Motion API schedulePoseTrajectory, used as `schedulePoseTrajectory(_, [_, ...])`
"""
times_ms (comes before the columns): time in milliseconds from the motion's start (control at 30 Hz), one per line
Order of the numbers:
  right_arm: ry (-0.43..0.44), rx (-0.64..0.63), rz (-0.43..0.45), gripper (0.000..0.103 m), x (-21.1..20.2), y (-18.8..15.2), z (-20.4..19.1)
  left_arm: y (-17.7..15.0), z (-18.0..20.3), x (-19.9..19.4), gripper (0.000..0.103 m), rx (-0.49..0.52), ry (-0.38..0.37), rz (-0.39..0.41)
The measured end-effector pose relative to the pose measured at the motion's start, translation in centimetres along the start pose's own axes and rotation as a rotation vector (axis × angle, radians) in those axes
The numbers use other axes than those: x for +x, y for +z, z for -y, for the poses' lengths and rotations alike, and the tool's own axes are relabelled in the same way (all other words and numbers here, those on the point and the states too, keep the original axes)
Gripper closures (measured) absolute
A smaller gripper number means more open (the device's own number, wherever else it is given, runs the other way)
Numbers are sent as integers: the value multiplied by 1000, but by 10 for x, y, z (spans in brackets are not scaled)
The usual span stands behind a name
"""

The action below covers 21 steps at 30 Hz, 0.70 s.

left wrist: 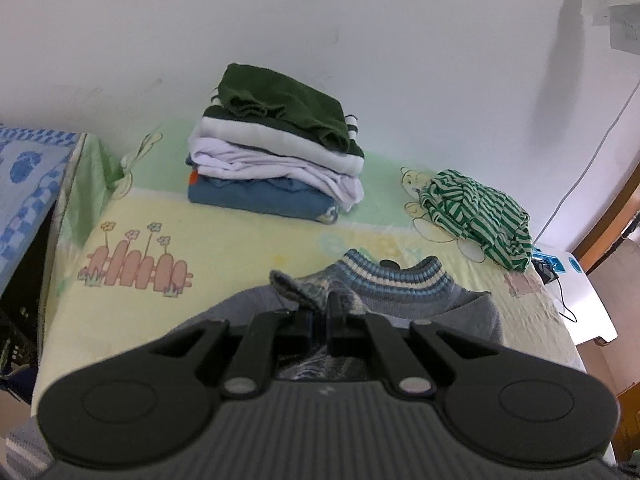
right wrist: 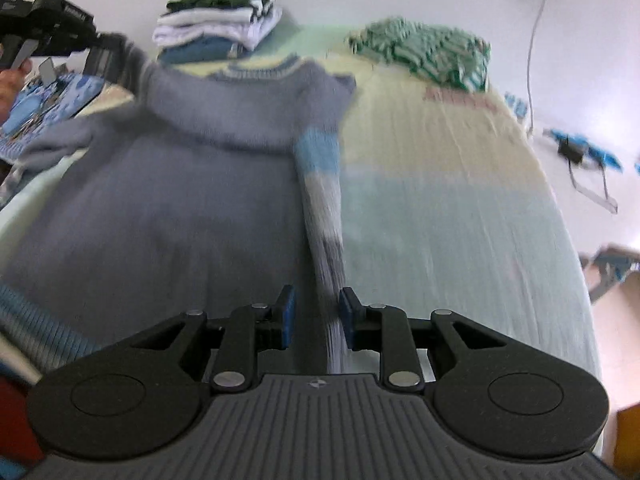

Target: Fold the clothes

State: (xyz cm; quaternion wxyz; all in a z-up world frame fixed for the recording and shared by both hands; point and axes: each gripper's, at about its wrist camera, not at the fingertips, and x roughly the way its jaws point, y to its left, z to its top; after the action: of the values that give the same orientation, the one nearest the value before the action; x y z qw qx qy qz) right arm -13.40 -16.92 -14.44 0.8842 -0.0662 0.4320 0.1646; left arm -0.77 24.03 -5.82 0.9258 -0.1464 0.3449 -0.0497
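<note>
One bed (left wrist: 224, 240) fills both views, its sheet pale yellow and green with cartoon prints — a pink fence with flowers, a bear — and it runs back to a plain white wall (left wrist: 360, 40). A blue-and-white patterned cloth (left wrist: 24, 168) lies at the bed's left edge, and a thin cable hangs down the wall at the right.

Nearest the cameras lies one grey sweater (right wrist: 192, 200) with a striped blue-and-cream collar, spread on the sheet. Its right sleeve, banded blue and white, is folded in along the body and runs down between the fingers of the right tool (right wrist: 316, 316); those blue pads stand narrowly apart, and the blur hides whether they press on the sleeve. The right tool tips steeply down over the hem end of the sweater.

The left tool (left wrist: 320, 312) is closed tight on a pinch of grey knit just beside the collar, lifting that shoulder off the sheet — in the right wrist view it reaches in from the upper left, a hand (right wrist: 10, 80) behind it.

Farther back, against the wall, stands one stack of folded clothes (left wrist: 276, 152): blue at the bottom, then white, then dark green on top. Well to its right lies one crumpled green-and-white striped garment (left wrist: 476, 220).
</note>
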Motion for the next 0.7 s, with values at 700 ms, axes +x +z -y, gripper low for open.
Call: schedulePoseTrajectory(700, [187,4,47,95,-36,-21,-11,40,39,-28,103,76,63,43])
